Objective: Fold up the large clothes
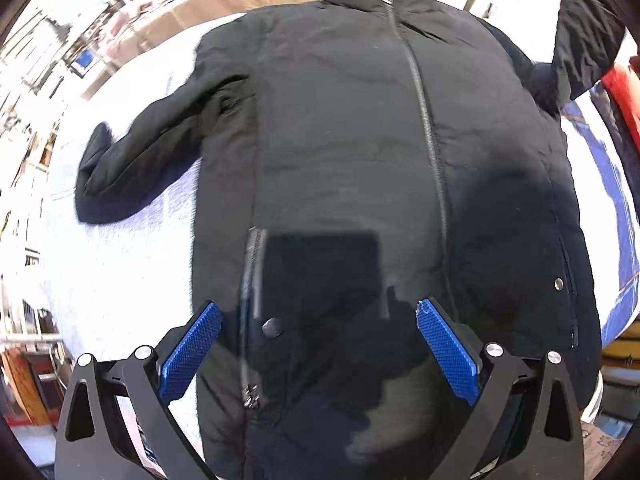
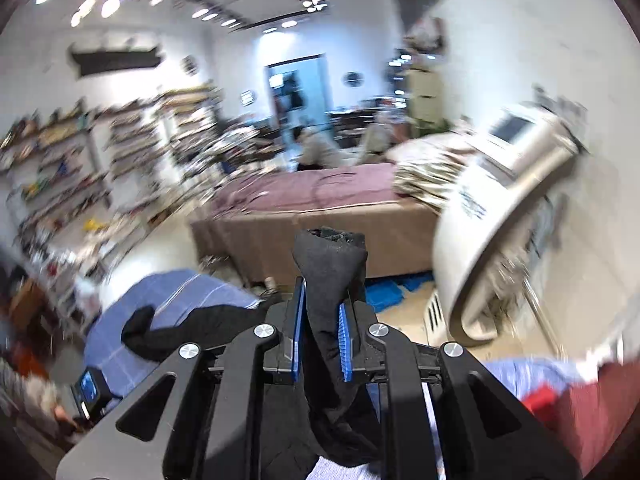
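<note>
A large black zip-up jacket (image 1: 344, 152) lies front up on a white and blue cloth (image 1: 120, 256), collar at the far end. One sleeve (image 1: 132, 168) lies flat out to the left. My left gripper (image 1: 318, 312) is open above the lower front of the jacket, blue pads wide apart and empty. My right gripper (image 2: 322, 304) is shut on the cuff of the other sleeve (image 2: 330, 264) and holds it up in the air. That raised sleeve also shows at the upper right of the left wrist view (image 1: 584, 36).
Red fabric (image 1: 624, 92) lies at the right edge of the cloth. In the right wrist view a bed with a mauve cover (image 2: 316, 192), a white machine (image 2: 492, 216) and cluttered shelves (image 2: 72, 168) stand beyond.
</note>
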